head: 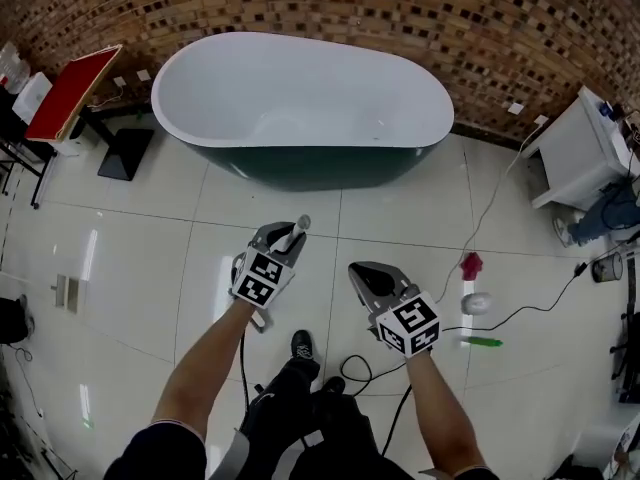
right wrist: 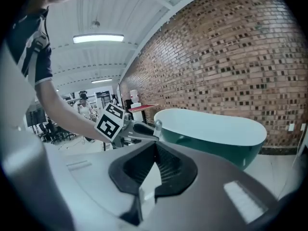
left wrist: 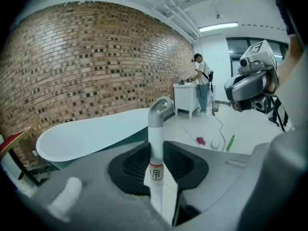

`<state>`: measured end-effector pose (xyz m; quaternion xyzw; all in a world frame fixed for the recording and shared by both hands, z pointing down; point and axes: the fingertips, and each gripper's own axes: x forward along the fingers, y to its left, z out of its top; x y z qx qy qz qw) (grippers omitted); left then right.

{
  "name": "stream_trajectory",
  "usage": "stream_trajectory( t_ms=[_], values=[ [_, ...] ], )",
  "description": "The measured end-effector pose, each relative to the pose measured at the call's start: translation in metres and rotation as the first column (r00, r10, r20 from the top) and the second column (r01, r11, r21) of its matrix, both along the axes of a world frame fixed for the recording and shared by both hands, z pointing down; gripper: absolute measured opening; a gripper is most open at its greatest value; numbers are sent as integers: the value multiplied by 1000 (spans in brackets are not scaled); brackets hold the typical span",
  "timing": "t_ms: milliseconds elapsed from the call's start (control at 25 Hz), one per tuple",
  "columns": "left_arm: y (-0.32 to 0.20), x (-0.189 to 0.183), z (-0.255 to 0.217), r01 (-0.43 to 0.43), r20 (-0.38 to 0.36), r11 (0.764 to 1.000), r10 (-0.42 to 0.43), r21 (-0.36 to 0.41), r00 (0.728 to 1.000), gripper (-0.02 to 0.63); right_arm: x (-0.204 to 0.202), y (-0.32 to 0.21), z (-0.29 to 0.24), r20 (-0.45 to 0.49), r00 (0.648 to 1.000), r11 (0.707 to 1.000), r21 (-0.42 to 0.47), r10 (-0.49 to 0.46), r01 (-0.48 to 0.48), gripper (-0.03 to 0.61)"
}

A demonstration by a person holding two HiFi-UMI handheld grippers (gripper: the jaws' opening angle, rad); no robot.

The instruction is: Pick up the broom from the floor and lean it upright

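Observation:
The broom shows only as its white handle [left wrist: 155, 129] with a grey loop end [head: 302, 224], which points up and away toward the bathtub. My left gripper [left wrist: 156, 150] is shut on this handle, its black pads pressed on both sides just above a red-lined label. In the head view the left gripper [head: 285, 240] is raised in front of the person, and the broom's lower part is hidden under it and the arm. My right gripper [head: 358, 271] hangs level with it to the right, apart from the handle. Its jaws [right wrist: 155, 148] are shut, with nothing between them.
A white bathtub with a dark green shell [head: 300, 148] stands ahead against the brick wall. Also around: a red-topped table [head: 70, 93] at left, a white cabinet [head: 575, 153] at right, and floor cables [head: 520, 313], a pink cloth [head: 471, 264] and a green item [head: 483, 342]. A person [left wrist: 199, 81] stands by the cabinet.

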<state>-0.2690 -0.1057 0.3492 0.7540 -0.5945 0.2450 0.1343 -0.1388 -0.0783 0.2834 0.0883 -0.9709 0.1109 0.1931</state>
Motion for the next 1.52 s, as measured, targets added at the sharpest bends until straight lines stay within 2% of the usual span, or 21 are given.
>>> stream_trajectory(
  t_ms=[240, 520, 760, 920, 1160, 1400, 1520],
  values=[
    [-25, -60, -33, 121, -81, 991, -117, 55, 990, 89, -67, -37, -29, -29, 999, 998, 52, -43, 45, 2],
    [-61, -109, -50, 280, -141, 958, -270, 58, 953, 90, -113, -84, -53, -52, 991, 987, 94, -126, 131, 0],
    [-107, -144, -58, 406, -172, 910, -388, 82, 905, 91, -148, -143, -53, -25, 976, 971, 99, -215, 217, 1],
    [-135, -166, -48, 501, -183, 865, -489, 22, 853, 91, -173, -184, -49, -9, 954, 952, 71, -299, 299, 0],
    [-168, -193, -54, 615, -165, 789, -605, 9, 779, 92, -201, -233, -51, 16, 917, 916, 52, -399, 398, 0],
    [-192, -214, -54, 651, -170, 759, -641, 5, 748, 92, -227, -262, -41, 48, 908, 909, 13, -416, 416, 1],
    [-205, -224, -52, 655, -179, 756, -643, 9, 745, 92, -239, -275, -44, 65, 915, 917, -6, -398, 399, 0]
  ],
)
